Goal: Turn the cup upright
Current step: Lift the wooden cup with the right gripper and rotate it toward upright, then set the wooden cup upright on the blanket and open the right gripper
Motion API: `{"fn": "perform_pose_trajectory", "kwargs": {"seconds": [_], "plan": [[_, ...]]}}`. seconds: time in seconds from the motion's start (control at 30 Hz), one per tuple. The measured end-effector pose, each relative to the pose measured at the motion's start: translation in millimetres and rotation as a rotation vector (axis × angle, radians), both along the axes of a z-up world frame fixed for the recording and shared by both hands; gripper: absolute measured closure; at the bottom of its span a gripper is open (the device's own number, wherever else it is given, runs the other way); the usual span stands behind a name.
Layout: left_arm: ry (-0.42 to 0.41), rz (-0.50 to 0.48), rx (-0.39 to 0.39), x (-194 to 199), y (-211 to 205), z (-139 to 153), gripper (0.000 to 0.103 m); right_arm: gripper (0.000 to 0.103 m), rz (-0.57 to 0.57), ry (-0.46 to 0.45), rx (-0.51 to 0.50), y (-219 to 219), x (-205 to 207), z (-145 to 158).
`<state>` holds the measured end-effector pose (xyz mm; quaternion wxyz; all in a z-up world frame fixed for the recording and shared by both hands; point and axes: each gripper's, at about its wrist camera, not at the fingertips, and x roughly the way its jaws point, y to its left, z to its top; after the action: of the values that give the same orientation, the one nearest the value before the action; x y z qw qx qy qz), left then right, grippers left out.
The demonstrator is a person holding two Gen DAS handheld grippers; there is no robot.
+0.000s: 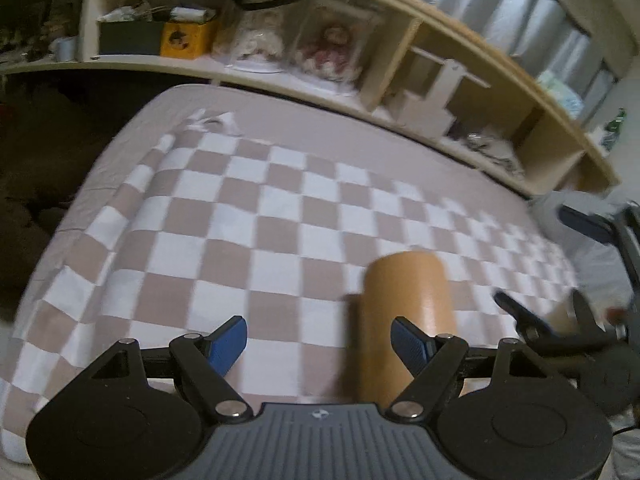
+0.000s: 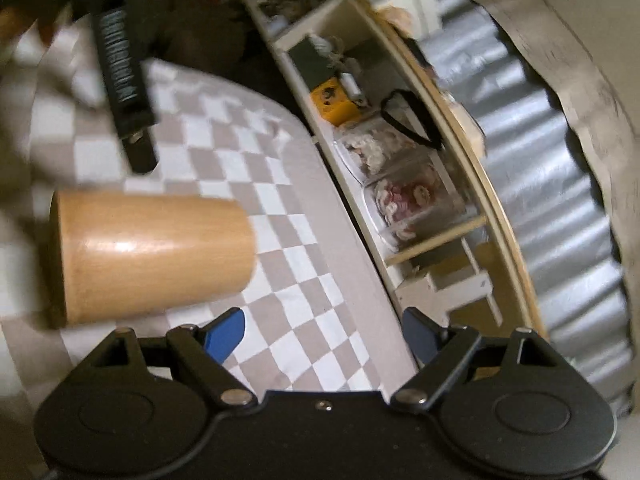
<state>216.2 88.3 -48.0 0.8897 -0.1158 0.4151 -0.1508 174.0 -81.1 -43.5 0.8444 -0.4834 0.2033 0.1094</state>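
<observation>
A tan wooden cup (image 1: 406, 316) stands on the checkered cloth (image 1: 256, 240), just ahead of my left gripper's right finger. My left gripper (image 1: 320, 344) is open and empty, with the cup off to the right of the gap between its blue pads. In the right wrist view, which is rolled sideways, the same cup (image 2: 152, 254) appears at the left, outside the fingers. My right gripper (image 2: 324, 338) is open and empty. It also shows in the left wrist view (image 1: 548, 312) just right of the cup. The other gripper (image 2: 124, 92) shows at the upper left.
A long wooden shelf unit (image 1: 400, 92) runs along the far edge of the bed, holding a yellow box (image 1: 186, 38), bagged dolls (image 1: 332, 52) and small items. Silver curtains (image 2: 552, 184) hang behind it. A dark drop lies left of the bed (image 1: 48, 168).
</observation>
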Motion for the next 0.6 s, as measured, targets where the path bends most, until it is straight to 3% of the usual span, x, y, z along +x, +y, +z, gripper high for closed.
{"fn": "perform_pose_trajectory", "kwargs": {"seconds": [0.13,0.3,0.47,0.6], "plan": [[0.004,-0.067,-0.025,-9.2,-17.1,2.1,0.024,0.017,-0.078,0.064,0.214,-14.4,10.6,34.0],[0.029,-0.132,0.013,-12.8,-41.0,-5.8,0.024,0.019,-0.170,0.168,0.463,-24.6,29.9,60.6],[0.039,-0.184,0.011,-14.3,-56.6,-12.3,0.035,0.020,-0.248,0.282,0.656,-25.9,48.2,67.2],[0.020,-0.202,0.031,-19.7,-62.8,-12.8,0.036,0.020,-0.327,0.401,0.811,-28.1,66.5,62.3]]}}
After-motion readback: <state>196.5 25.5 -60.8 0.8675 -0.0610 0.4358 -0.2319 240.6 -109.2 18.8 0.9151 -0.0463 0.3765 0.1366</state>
